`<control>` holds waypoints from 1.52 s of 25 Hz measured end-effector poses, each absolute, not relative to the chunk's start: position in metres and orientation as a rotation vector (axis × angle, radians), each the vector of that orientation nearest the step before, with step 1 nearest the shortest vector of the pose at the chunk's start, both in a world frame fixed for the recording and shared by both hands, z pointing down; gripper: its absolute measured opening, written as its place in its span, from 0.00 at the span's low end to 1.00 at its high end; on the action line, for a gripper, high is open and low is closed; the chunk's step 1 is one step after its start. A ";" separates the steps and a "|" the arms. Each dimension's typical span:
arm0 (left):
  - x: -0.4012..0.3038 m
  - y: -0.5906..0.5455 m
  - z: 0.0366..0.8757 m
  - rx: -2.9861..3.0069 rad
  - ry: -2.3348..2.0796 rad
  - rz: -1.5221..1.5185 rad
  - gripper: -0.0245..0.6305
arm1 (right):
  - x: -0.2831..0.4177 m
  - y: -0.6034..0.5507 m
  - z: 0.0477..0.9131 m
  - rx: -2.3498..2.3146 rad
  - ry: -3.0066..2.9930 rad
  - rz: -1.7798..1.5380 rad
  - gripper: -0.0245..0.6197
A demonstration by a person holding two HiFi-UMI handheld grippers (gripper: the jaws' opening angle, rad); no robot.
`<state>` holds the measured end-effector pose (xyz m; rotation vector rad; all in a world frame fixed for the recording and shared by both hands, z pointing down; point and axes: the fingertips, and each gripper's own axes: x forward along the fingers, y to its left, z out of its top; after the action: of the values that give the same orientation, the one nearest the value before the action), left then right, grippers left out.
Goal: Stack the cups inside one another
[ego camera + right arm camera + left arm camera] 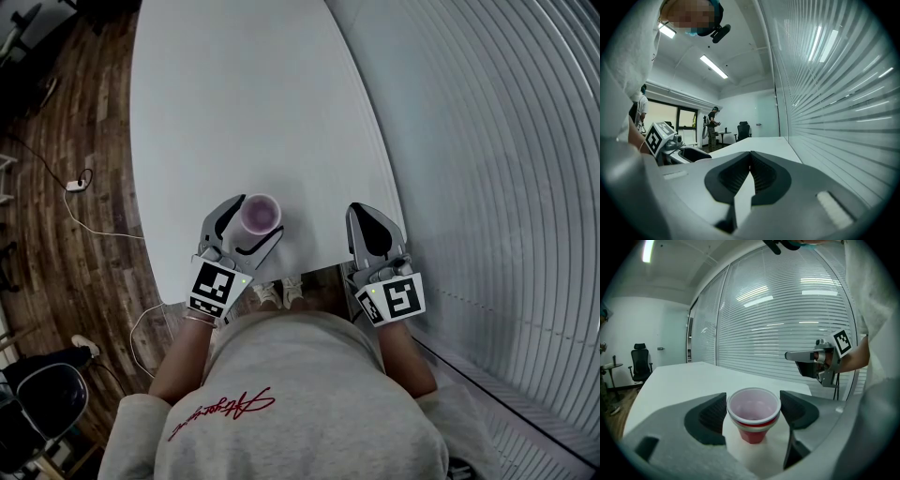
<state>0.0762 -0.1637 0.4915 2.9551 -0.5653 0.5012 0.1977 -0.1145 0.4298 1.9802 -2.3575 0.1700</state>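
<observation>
The white worktop stretches far beyond the cup stack, but its near edge lies close behind the stack. To my eye that is the risk: a backward tug with the pads dragging on the rim could tip the stack off that edge.

The left gripper reaches out from the person's body, angled a little downward. Its jaws are spread wide around the stack, each pad against the rim with no gap that I can see. If they open unevenly, one pad could nudge the stack over.

The right gripper hovers well to the right of the stack, nearly level, jaws pressed together on nothing.

In the stack, a white cup sits inside a red cup, upright on the worktop.
</observation>
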 end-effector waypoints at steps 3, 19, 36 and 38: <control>0.075 -0.165 0.491 2.956 -0.585 0.505 0.58 | 0.197 -0.116 0.431 1.979 -2.355 0.174 0.02; 0.074 -0.160 0.482 2.988 -0.598 0.460 0.65 | 0.194 -0.120 0.433 1.946 -2.392 0.194 0.02; 0.052 -0.169 0.432 3.008 -0.718 0.231 0.57 | 0.182 -0.139 0.427 1.885 -2.461 0.179 0.02; 0.050 -0.169 0.426 3.006 -0.749 0.190 0.55 | 0.181 -0.139 0.425 1.875 -2.469 0.172 0.02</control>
<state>0.0501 -0.1693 0.4260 3.0055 -0.7486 0.1902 0.1807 -0.1386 0.4252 1.8747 -2.4692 0.1720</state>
